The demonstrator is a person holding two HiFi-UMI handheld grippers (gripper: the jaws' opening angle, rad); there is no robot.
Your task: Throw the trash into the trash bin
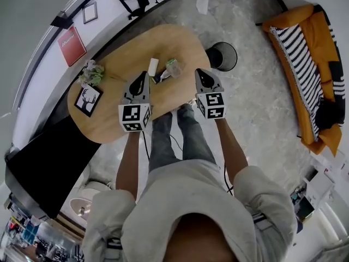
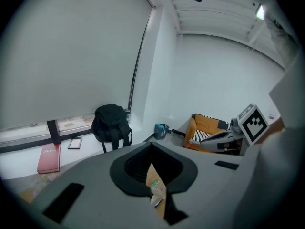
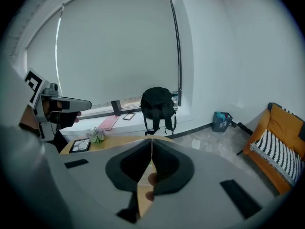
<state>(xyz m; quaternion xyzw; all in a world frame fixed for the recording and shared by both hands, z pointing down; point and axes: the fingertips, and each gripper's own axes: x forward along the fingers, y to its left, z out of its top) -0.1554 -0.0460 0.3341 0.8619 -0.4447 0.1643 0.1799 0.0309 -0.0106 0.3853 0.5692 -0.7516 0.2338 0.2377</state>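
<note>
Approach stage, nothing picked yet. Left gripper (image 1: 143, 76) and right gripper (image 1: 200, 72) are over the table (image 1: 117, 59), both with jaws together and empty. Trash (image 1: 172, 67) lies on the table at centre frame, between the tips.

Next: part the jaws and lower onto the trash.

Bin (image 1: 232, 61) stands on the floor just right of the table. Flowers (image 1: 91, 73) and frame (image 1: 88, 99) sit left, out of the way.

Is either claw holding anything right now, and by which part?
Nothing is held. The left claw and right claw are both shut and empty over the table, where the trash lies untouched.
</note>
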